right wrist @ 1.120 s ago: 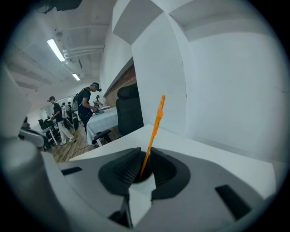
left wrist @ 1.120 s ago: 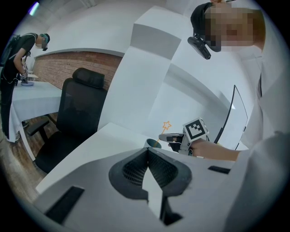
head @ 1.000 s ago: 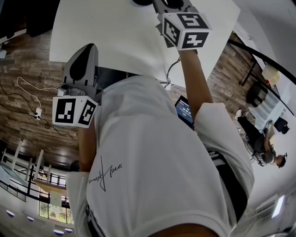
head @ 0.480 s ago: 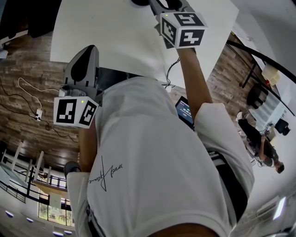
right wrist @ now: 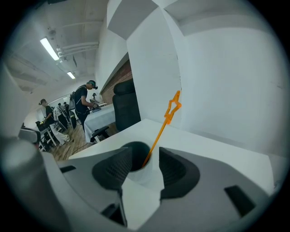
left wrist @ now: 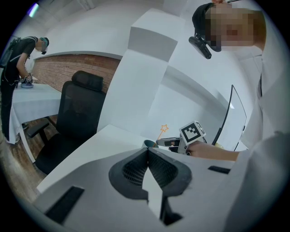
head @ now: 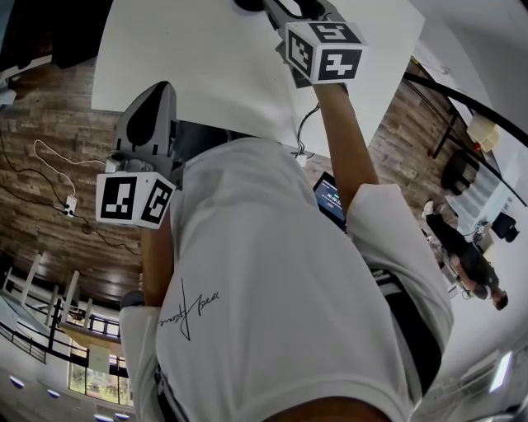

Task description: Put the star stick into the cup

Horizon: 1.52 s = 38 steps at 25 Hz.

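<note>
In the head view, the left gripper (head: 157,89) is held at the near left corner of the white desk (head: 206,58). The right gripper (head: 290,8) reaches across the desk toward its far edge, and its tips are cut off by the border of the picture.

In the left gripper view, the jaws of the left gripper are together, with nothing between them. Beyond them, on the desk, stands the cup (left wrist: 148,143) with the star stick (left wrist: 163,131) rising out of it. A black chair (left wrist: 77,118) stands past the left edge.

In the right gripper view, the jaws have just been opening and now stand wide. The cup is between them, but the pads do not press on it. The orange star stick stands tilted inside the cup, with its star above the rim. The cup rests on the desk, some way inside the far corner.
</note>
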Each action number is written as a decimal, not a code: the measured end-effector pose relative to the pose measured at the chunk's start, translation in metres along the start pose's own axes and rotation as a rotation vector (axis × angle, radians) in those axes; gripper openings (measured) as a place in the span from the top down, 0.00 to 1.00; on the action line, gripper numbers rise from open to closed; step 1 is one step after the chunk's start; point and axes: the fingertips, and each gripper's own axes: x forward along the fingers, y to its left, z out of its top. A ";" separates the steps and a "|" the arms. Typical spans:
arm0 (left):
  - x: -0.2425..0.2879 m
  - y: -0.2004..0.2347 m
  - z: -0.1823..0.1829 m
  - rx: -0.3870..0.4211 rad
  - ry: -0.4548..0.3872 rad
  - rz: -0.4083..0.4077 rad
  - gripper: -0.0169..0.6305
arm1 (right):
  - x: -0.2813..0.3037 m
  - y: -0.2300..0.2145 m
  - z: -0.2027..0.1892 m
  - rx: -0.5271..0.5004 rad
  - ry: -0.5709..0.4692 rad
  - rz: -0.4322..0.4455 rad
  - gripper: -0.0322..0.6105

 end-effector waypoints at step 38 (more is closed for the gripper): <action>-0.007 -0.078 -0.003 0.059 -0.097 -0.109 0.96 | -0.124 -0.005 -0.005 0.003 -0.135 0.008 0.84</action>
